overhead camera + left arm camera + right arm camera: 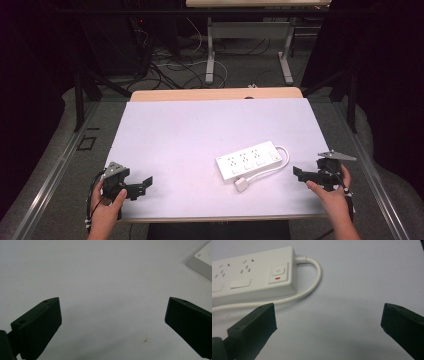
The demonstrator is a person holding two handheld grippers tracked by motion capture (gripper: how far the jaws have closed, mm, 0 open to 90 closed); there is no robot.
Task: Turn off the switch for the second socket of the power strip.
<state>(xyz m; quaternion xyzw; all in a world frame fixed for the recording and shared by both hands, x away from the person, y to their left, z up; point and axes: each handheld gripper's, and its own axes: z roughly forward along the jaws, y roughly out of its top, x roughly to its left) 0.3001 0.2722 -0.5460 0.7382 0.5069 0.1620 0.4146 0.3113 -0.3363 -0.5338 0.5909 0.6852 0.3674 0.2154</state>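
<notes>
Both grippers sit wide open with nothing in them, left gripper [146, 183] over bare table [175, 135], right gripper [298, 173] near the white power strip [248, 160]

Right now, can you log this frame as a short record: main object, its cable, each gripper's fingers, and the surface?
object: white power strip, lying flat, sockets up
cable: white cord looping from its end back along its side to a plug
left gripper: fingers open, nothing between them
right gripper: fingers open, near the strip, apart from it
surface: white table
</notes>
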